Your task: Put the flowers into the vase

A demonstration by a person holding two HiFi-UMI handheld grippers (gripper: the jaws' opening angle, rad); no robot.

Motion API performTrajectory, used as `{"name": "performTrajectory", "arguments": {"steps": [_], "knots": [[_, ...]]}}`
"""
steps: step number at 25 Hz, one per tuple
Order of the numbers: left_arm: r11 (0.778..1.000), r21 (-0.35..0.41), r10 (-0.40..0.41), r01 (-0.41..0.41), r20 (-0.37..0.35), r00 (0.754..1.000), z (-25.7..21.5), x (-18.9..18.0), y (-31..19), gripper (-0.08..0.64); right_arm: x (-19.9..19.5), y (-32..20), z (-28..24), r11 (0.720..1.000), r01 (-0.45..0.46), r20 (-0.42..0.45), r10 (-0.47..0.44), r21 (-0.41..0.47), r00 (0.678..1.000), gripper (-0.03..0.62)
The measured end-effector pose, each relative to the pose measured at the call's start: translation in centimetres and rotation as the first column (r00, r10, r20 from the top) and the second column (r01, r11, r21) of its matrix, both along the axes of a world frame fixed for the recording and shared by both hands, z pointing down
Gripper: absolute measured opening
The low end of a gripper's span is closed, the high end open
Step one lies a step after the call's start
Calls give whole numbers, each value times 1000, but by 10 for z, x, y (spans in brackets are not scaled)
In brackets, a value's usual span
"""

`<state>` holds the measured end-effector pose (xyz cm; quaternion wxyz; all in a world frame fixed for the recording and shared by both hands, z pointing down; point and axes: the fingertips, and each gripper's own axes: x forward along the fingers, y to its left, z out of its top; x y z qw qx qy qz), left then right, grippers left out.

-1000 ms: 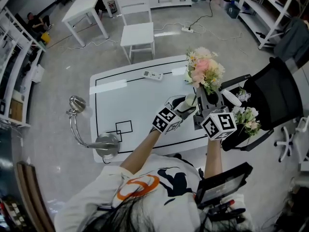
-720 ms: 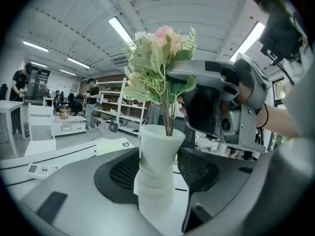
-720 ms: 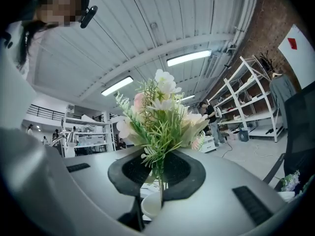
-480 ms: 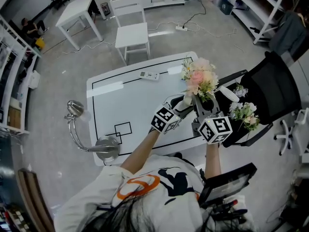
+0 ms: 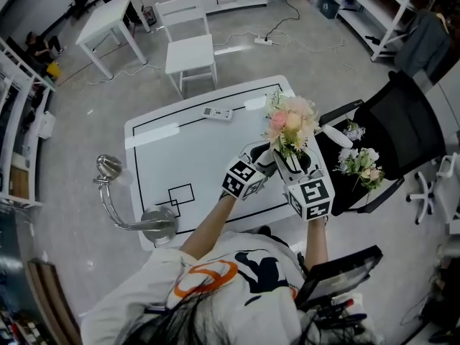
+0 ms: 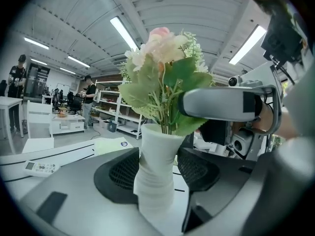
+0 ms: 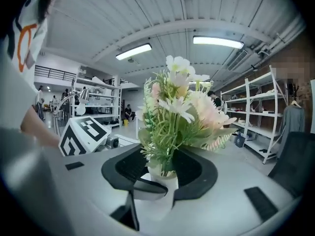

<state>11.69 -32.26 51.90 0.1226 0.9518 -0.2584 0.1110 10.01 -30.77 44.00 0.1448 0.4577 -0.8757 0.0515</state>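
Observation:
A white vase (image 6: 154, 173) stands on the table's right side, and my left gripper (image 6: 156, 177) is shut on its waist. A pink and white flower bunch (image 5: 290, 123) stands with its stems (image 7: 165, 162) down in the vase mouth (image 7: 158, 177). My right gripper (image 7: 165, 170) is around the stems just above the vase. Its jaws have just been opening and stand clear of the stems on both sides. In the head view the vase is mostly hidden between the two grippers. One right finger (image 6: 222, 103) shows beside the leaves in the left gripper view.
A remote control (image 5: 216, 113) lies at the far side of the white table (image 5: 180, 146). A chrome lamp (image 5: 129, 213) stands at its near left corner. A black office chair (image 5: 410, 124) to the right carries a second flower bunch (image 5: 361, 165). A white chair (image 5: 189, 49) stands beyond.
The right gripper has come down and toward the left gripper with the flowers, whose stems now sit in the vase. Its jaws have opened. The left gripper has stayed on the vase.

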Motion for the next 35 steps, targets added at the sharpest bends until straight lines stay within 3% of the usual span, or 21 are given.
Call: {"name": "performTrajectory", "arguments": {"steps": [21,27,35], "knots": [[1000,-7,-6,6,-14,1000,0,0,-1,236,26,27,32,986,-58,-60,49,-153,997,158],[999,44,6,-9,54,999,3,-1,0,235,29,38,44,981,-64,-48,56,-183,997,158],[998,63,-7,2,89,996,5,-4,4,236,40,47,47,977,-70,15,75,-201,997,158]]}}
